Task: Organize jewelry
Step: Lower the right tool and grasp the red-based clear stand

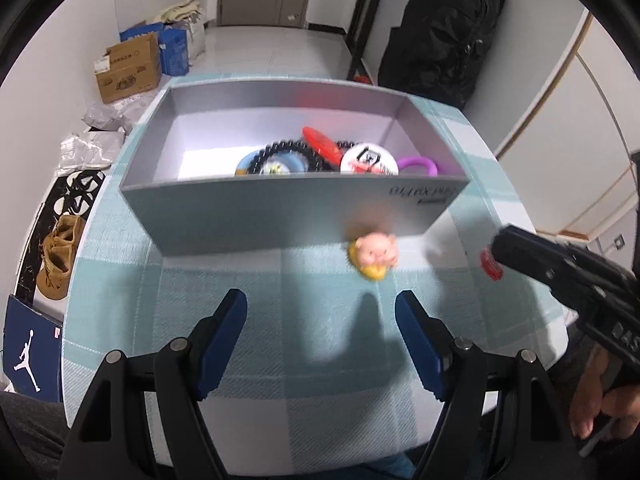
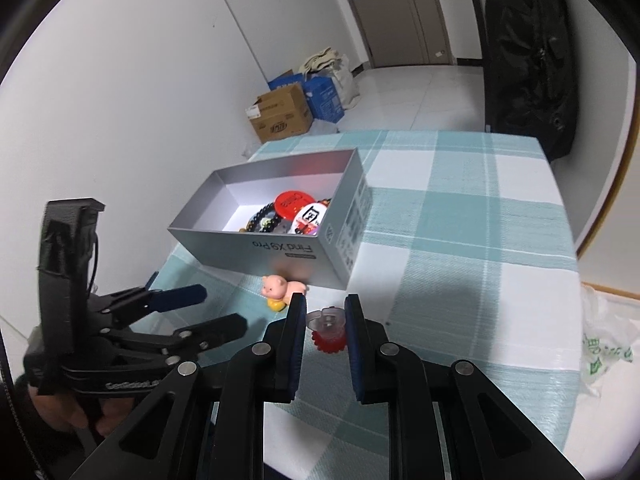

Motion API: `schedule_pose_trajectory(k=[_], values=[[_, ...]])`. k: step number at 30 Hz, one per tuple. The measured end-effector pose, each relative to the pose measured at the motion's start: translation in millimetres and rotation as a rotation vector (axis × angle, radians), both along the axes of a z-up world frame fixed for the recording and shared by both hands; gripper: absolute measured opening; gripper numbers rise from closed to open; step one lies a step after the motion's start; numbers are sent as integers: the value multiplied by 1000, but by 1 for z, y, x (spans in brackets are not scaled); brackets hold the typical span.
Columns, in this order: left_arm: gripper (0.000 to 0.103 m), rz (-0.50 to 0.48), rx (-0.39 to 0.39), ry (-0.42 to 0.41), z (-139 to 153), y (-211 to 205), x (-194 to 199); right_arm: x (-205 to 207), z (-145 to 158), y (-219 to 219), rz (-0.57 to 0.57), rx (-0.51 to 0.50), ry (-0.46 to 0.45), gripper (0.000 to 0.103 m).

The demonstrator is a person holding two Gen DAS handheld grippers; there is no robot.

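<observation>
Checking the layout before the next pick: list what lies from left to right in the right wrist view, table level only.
left gripper → pink pig figure → red flower-shaped clip between the right gripper's fingers → white plastic bag at the table edge.

Left cam sits low and close behind its own jaws, looking straight across the checked surface (image 1: pixel 280 360) at the long side of the grey box (image 1: pixel 288 208), with the door and floor beyond. Right cam is further right and a bit higher, angled left across the same surface, so it catches the box (image 2: pixel 280 248) corner-on and slightly from above. Both views share the box, the pig toy (image 1: pixel 374 254) (image 2: pixel 280 290) in front of it, and the cardboard boxes (image 1: pixel 128 68) (image 2: pixel 282 114) on the floor. Each cam also catches the other gripper: the right (image 1: pixel 560 268), the left (image 2: pixel 208 312).
</observation>
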State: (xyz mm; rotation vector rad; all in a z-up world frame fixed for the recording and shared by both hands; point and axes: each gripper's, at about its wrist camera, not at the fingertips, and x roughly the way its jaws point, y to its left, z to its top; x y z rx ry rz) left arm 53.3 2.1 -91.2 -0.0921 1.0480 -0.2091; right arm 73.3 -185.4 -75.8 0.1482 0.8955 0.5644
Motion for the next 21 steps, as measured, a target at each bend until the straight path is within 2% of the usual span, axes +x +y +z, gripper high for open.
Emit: schedule_pose_trajectory(k=[5, 10, 14, 15, 17, 21], values=[[73, -15, -28, 1, -3, -14, 9, 2, 0, -17, -46, 15, 9, 18], [72, -53, 22, -8, -9, -25, 8, -1, 3, -28, -70, 21, 6, 18], [71, -18, 29, -16, -7, -23, 11, -6, 4, -34, -79, 26, 0, 18], [71, -9, 18, -15, -7, -22, 12, -6, 5, -34, -77, 26, 0, 18], [60, 7, 20, -7, -9, -23, 15, -8, 5, -35, -76, 22, -2, 18], [58, 14, 35, -18, -10, -25, 16, -10, 4, -35, -76, 18, 1, 18]])
